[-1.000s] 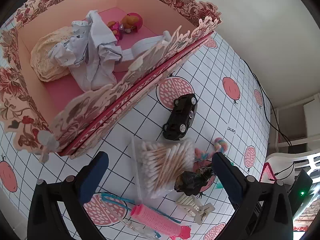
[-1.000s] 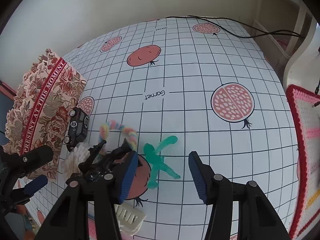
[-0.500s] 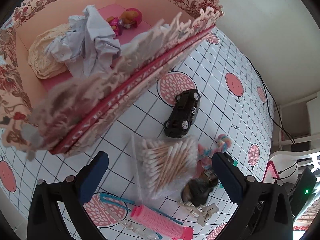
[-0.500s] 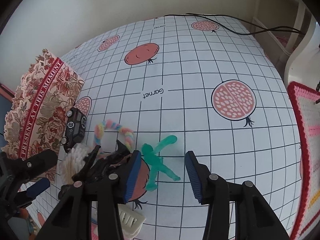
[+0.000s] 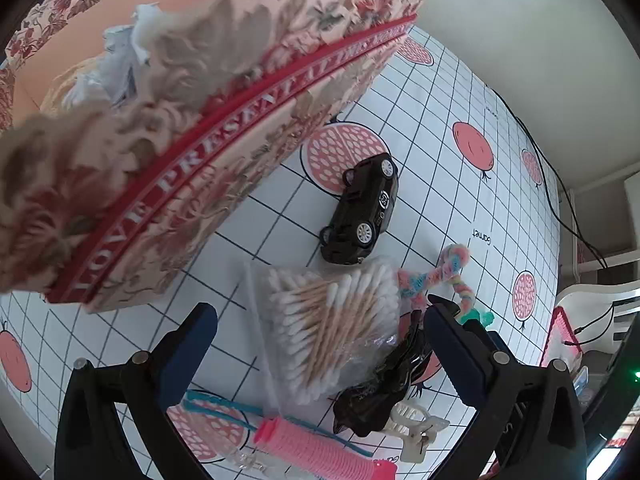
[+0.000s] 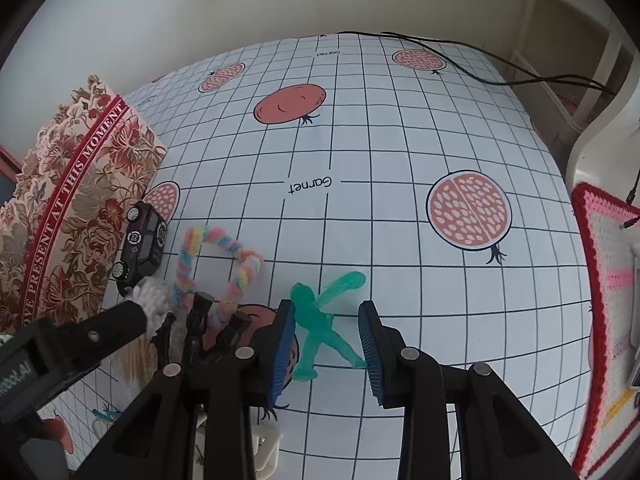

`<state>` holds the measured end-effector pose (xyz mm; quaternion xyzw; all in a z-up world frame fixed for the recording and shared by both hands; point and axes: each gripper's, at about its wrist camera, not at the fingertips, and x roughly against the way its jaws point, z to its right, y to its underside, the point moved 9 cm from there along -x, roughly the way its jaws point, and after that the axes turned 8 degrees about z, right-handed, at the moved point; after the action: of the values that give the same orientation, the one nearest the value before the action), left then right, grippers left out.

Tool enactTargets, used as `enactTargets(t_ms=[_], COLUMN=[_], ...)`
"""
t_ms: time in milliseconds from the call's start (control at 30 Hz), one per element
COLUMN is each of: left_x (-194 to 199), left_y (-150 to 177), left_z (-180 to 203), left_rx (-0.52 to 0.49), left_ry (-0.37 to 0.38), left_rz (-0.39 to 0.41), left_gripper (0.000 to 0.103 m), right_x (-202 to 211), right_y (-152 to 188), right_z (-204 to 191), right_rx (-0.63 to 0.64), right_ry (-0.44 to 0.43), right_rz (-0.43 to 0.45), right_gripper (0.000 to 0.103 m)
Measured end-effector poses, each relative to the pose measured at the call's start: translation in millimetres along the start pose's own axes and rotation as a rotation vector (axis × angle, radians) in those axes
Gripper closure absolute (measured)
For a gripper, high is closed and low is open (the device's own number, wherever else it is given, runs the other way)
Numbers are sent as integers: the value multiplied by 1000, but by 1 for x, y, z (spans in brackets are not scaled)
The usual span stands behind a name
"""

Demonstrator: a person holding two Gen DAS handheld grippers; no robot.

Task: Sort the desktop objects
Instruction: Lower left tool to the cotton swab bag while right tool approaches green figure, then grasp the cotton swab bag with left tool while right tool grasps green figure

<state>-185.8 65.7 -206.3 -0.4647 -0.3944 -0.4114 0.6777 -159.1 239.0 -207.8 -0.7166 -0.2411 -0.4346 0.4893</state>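
Translucent green plastic figure [image 6: 320,330] lies flat on the grid tablecloth [image 6: 400,168], lower centre of the right wrist view, between the blue pads of the right gripper [image 6: 327,354]. Jaws closing; whether the pads touch the figure yet cannot be told, and its legs reach toward the right pad. In the left wrist view only a green sliver of it shows, right of centre, behind the left gripper's right finger.

Left gripper [image 5: 320,340] stands wide open above the bag of cotton swabs [image 5: 332,320], gripping nothing.

Hidden or cut off:
- Black hair claw [image 5: 384,384] partly covered by the left gripper's right finger; in the right wrist view it is mostly behind the right gripper's body.
- White hair clip [image 5: 416,428] half under the black claw.
- Pink hair roller [image 5: 316,452] clipped by the bottom edge.
- Floral box [image 5: 200,132], upper left, near rim badly blurred; contents reduced to a scrap of white crumpled material.
- Rainbow pipe cleaner [image 6: 224,268] lower ends run behind the gripper.
- Black toy car [image 5: 360,212] in full view, centre.

Versus one second ago: the right jaws have narrowed markedly around the figure. The box now fills more of the left frame and hides the pink toy seen inside before.
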Motion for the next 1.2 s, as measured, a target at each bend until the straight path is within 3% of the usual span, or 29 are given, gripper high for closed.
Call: enactTargets(t_ms=[233,700,767,867,900,1200], left_x=[-12,-14,-12,-7,-6,-2], left_y=[6,9,8,5,4,1], left_z=[-1,2,1,-4,-5,-13], left_rx=[6,-78,-87,-99,-93,-47], left_ry=[-31,-140,-157,-187,-181,-138], left_rz=[-9,63,79,100,102,92], left_gripper=[1,4,10,30,31,38], right_x=[1,-3,-4,-4,-4,-2], right_y=[0,3,2,1,1,-2], right_z=[-2,-10,-10,-6,-5,3], right_rx=[15,114,105,71,59,-72], right_ry=[5,82,78,73,74,-19], right_rz=[0,11,12,13,14,17], right_gripper=[68,68,68,77,81,82])
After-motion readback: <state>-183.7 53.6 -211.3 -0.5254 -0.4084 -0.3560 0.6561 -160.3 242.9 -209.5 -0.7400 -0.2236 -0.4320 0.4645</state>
